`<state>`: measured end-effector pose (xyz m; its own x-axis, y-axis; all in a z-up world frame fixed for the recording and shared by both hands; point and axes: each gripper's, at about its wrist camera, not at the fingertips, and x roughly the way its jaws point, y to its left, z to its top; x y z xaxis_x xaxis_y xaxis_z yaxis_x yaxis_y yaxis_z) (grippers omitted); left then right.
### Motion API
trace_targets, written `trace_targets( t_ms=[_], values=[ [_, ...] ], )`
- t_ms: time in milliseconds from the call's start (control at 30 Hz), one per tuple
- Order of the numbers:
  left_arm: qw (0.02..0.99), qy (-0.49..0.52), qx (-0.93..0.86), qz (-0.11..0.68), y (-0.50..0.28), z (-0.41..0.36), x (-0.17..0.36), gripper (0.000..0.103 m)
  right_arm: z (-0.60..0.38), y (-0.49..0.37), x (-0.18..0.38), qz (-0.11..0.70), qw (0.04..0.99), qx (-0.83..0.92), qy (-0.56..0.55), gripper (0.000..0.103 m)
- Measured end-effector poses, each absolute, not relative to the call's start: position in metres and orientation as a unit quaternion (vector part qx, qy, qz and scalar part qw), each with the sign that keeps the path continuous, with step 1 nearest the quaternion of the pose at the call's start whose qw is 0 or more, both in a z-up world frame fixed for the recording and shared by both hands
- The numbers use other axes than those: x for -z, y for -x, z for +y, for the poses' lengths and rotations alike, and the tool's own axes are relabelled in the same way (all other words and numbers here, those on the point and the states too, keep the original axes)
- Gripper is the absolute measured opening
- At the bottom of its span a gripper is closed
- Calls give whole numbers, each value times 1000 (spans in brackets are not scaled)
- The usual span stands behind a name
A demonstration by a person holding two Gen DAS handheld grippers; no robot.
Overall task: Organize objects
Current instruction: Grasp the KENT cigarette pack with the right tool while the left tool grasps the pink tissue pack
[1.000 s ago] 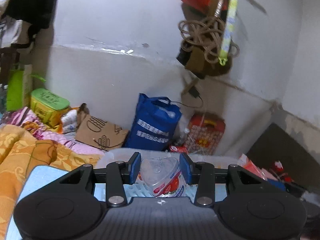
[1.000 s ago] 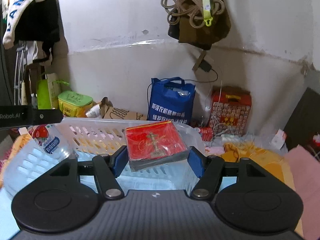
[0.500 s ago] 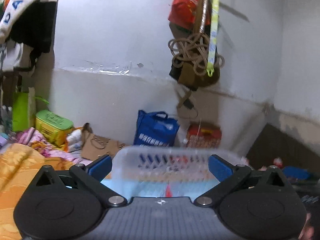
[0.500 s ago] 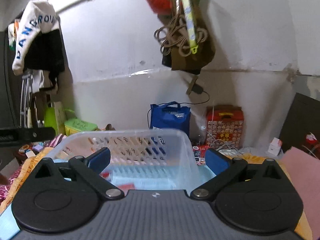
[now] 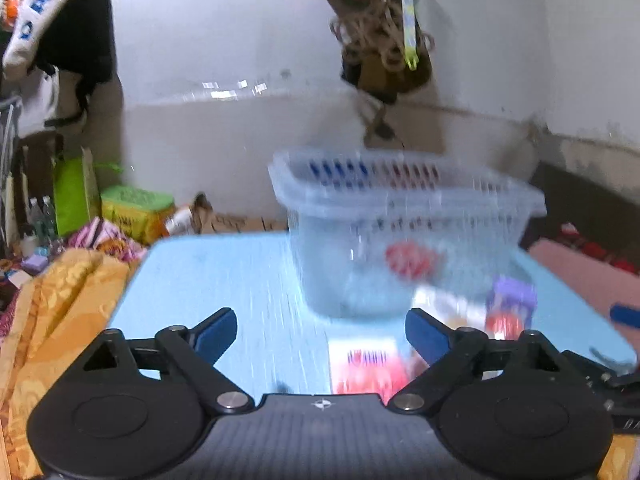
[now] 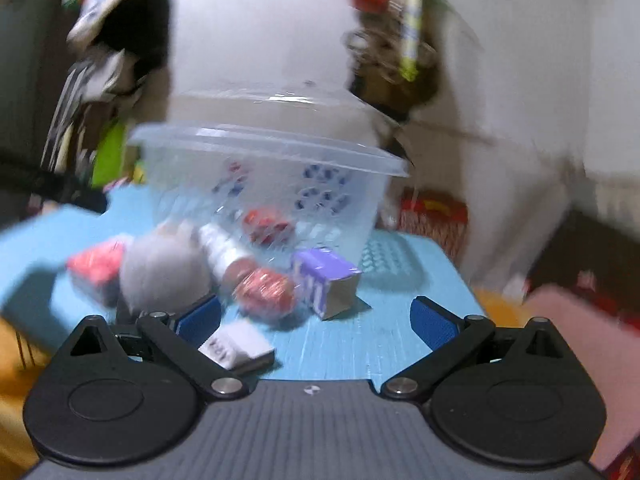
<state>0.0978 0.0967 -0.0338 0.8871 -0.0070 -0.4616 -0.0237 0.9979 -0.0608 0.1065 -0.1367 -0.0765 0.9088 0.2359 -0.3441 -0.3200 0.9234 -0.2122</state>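
Observation:
A clear plastic basket (image 5: 404, 224) stands on the light blue table (image 5: 224, 276), also in the right wrist view (image 6: 264, 184), with a red item (image 5: 410, 260) inside. In front of it lie a purple box (image 6: 322, 280), a white bottle (image 6: 226, 254), a red round packet (image 6: 264, 290), a grey fluffy thing (image 6: 160, 276), a red box (image 6: 98, 266) and a white packet (image 6: 240, 346). My left gripper (image 5: 320, 332) is open and empty above a pink-red packet (image 5: 368, 366). My right gripper (image 6: 316, 322) is open and empty near the items. Both views are blurred.
An orange blanket (image 5: 52, 312) lies left of the table. A green box (image 5: 136, 212) and green bag (image 5: 74, 192) stand by the wall. A rope and bag (image 5: 384, 52) hang on the wall. A pink cloth (image 6: 580, 344) lies to the right.
Both grippers opened and let go: the left released the heart-shaped cup, the right the red box. Both then pulled back from the basket toward the near table edge.

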Motion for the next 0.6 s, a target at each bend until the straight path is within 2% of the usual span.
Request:
trace_targets(
  t_ms=[133, 367, 467, 600],
  values=[
    [969, 8, -9, 247, -97, 92, 48, 94, -129, -106, 88, 173, 961, -175, 123, 103],
    [973, -51, -21, 225, -89, 64, 77, 94, -123, -101, 112, 130, 967, -185, 118, 103],
    [978, -44, -30, 202, -88, 57, 84, 94, -117, -98, 118, 119, 965, -190, 134, 103],
    [975, -30, -35, 215, -94, 54, 93, 94, -119, -94, 122, 112, 967, -193, 124, 103]
  ],
)
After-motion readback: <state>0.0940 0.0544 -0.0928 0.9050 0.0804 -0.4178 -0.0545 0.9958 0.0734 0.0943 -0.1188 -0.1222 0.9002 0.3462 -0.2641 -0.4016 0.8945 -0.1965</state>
